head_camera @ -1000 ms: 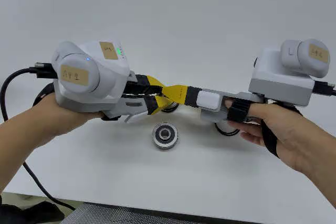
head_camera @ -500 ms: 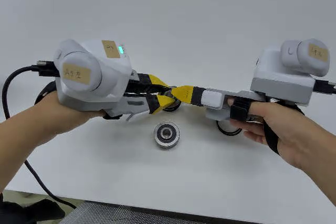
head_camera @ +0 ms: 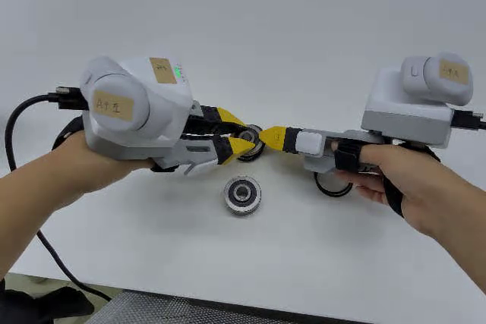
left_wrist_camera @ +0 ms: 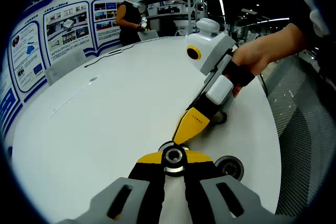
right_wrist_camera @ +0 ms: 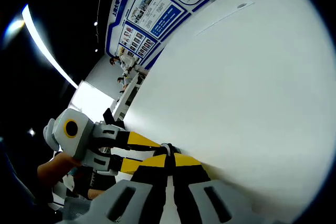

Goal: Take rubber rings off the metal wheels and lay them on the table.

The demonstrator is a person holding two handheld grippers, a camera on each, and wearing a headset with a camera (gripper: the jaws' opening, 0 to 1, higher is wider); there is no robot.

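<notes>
Over the white table (head_camera: 319, 58), the left gripper (head_camera: 240, 140) clamps a small round metal wheel with a dark outer ring (left_wrist_camera: 174, 160) between its yellow-tipped jaws, while the right gripper (head_camera: 266, 136), jaws pressed together, touches that wheel's rim with its tips.

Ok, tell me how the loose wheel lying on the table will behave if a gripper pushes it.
The loose wheel lies flat on its face, so it would probably slide rather than roll. Its shiny hub looks metal, so it is likely heavy for its size and stiff. The dark outer band, seemingly rubber, may drag on the smooth table.
</notes>
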